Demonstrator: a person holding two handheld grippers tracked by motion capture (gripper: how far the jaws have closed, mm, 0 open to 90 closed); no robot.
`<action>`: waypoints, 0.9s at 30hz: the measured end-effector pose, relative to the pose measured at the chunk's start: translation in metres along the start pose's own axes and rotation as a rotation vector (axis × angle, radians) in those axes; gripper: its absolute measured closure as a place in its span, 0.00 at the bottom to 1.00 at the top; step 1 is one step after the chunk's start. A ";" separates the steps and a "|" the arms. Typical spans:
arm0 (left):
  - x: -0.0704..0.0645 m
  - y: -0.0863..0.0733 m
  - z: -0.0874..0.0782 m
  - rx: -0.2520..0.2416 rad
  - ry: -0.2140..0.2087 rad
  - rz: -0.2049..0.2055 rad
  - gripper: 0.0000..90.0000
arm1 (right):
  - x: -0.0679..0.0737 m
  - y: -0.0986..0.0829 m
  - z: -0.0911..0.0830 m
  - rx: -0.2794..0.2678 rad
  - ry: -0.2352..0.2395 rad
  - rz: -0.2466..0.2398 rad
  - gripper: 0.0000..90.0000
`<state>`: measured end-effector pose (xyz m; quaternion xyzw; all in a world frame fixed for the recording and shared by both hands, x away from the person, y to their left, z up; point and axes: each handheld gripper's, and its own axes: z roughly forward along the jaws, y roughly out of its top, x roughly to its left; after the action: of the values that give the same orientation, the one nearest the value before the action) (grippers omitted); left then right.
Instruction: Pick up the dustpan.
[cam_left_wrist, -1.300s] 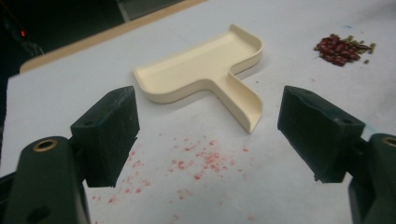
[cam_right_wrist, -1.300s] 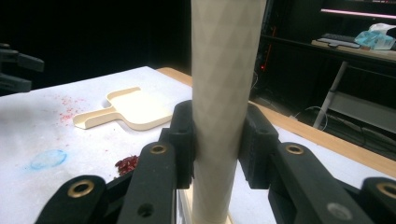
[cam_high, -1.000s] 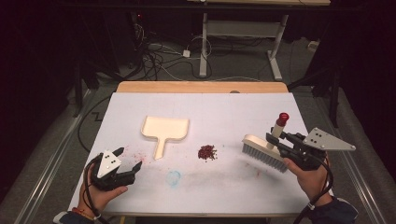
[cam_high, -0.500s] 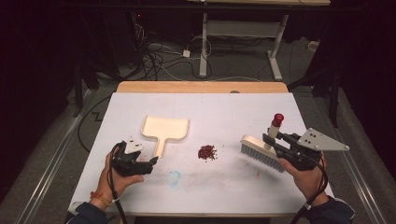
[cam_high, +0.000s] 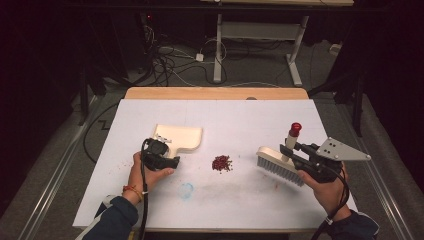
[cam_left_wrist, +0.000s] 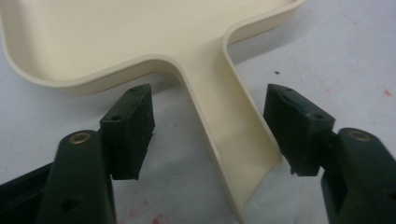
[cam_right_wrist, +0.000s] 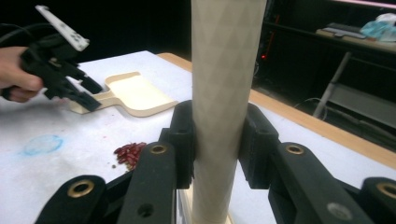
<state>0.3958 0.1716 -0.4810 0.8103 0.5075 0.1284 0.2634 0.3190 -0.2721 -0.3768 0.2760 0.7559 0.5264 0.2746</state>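
A cream dustpan (cam_high: 181, 137) lies flat on the white table (cam_high: 240, 117), left of centre. My left gripper (cam_high: 167, 156) is open at the dustpan's handle (cam_left_wrist: 229, 140), one jaw on each side of it, not clamped. A small heap of dark red beans (cam_high: 221, 163) sits mid-table, also seen as beans (cam_right_wrist: 130, 153) in the right gripper view. My right gripper (cam_high: 295, 152) is shut on the cream handle (cam_right_wrist: 224, 93) of a hand brush (cam_high: 280, 165), whose bristles rest on the table right of the beans. The handle ends in a red cap (cam_high: 295, 127).
A faint blue ring mark (cam_high: 186, 189) is on the table in front of the beans. A wooden strip (cam_high: 215, 93) runs along the far edge. Behind the table are desk legs (cam_high: 218, 45) and cables (cam_high: 165, 57) on the floor.
My left gripper has moved forward and right from the table's near-left area up to the dustpan handle, now straddling it. The right gripper with the brush has shifted slightly left.
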 end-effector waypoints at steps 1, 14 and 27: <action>0.000 0.003 0.003 0.002 0.006 0.000 0.40 | 0.000 0.000 0.000 0.001 -0.003 -0.004 0.78; 0.014 0.013 0.007 -0.011 0.005 -0.002 0.71 | -0.001 -0.002 0.001 -0.002 -0.008 0.006 0.78; 0.020 0.017 -0.019 -0.052 0.011 0.033 0.71 | -0.007 -0.003 0.003 -0.008 -0.005 0.032 0.78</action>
<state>0.4083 0.1892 -0.4571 0.8107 0.4921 0.1502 0.2792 0.3256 -0.2757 -0.3793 0.2885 0.7484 0.5331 0.2691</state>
